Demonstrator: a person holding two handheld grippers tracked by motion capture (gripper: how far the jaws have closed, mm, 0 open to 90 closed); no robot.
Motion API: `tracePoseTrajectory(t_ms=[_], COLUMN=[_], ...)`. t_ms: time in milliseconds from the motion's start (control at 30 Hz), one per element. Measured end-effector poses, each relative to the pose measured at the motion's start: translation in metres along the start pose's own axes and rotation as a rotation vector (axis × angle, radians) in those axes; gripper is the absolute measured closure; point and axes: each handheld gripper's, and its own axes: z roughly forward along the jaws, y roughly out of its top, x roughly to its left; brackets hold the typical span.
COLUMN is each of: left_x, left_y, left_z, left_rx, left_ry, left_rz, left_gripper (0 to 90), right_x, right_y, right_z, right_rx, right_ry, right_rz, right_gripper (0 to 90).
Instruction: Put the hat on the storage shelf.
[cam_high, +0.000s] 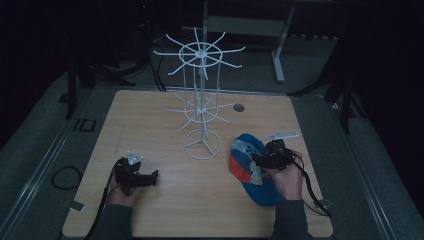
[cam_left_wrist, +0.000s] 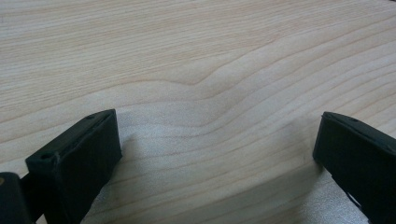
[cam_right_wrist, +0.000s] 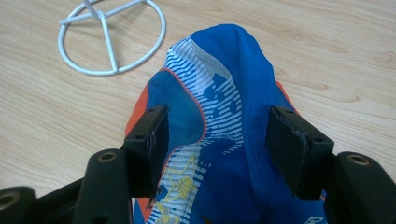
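A blue cap (cam_high: 248, 172) with orange and white printed panels lies on the wooden table (cam_high: 200, 210), right of the centre. My right gripper (cam_high: 259, 160) is down on it. In the right gripper view the cap's crown (cam_right_wrist: 243, 79) bunches up between the two pads, and my right gripper (cam_right_wrist: 217, 140) has closed on the fabric from both sides. A white wire rack (cam_high: 201, 95) with radiating hooks stands mid-table, and its ring base (cam_right_wrist: 112, 37) lies just beyond the cap. At the front left my left gripper (cam_high: 152, 176) rests low over bare wood, and its jaws stand wide apart (cam_left_wrist: 217, 149) with nothing between them.
The rack's hooks (cam_high: 220, 52) spread out in two tiers above the table's far half. A small round hole (cam_high: 239, 107) marks the tabletop behind the rack. Cables (cam_high: 312, 195) trail from both grippers toward the front edge. A grey floor and dark stands surround the table.
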Motion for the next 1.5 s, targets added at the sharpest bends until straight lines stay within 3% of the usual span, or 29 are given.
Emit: tracePoseTrajectory(t_ms=[300, 467, 600, 833, 1200, 1500], left_x=[0.0, 0.0, 0.0, 0.0, 0.0, 0.0], left_y=[0.0, 0.0, 0.0, 0.0, 0.0, 0.0], left_z=[0.0, 0.0, 0.0, 0.0, 0.0, 0.0], left_rx=[-0.003, -0.004, -0.004, -0.002, -0.002, -0.002], left_ry=[0.007, 0.013, 0.013, 0.018, 0.018, 0.018], left_rz=[-0.012, -0.017, -0.018, -0.019, -0.019, -0.019], left_gripper=[0.9, 0.9, 0.9, 0.9, 0.9, 0.9], right_x=[-0.007, -0.013, -0.019, -0.02, -0.027, -0.035], right_y=[0.0, 0.005, 0.009, 0.019, 0.029, 0.035], right_z=[0.0, -0.006, -0.005, -0.001, 0.002, 0.015], right_rx=[0.015, 0.018, 0.038, 0.059, 0.097, 0.137], right_ry=[0.007, -0.024, -0.008, 0.014, 0.031, 0.047], right_rz=[0.022, -0.01, -0.015, -0.076, -0.1, -0.114], right_gripper=[38.1, 36.3, 32.3, 28.9, 30.5, 29.9])
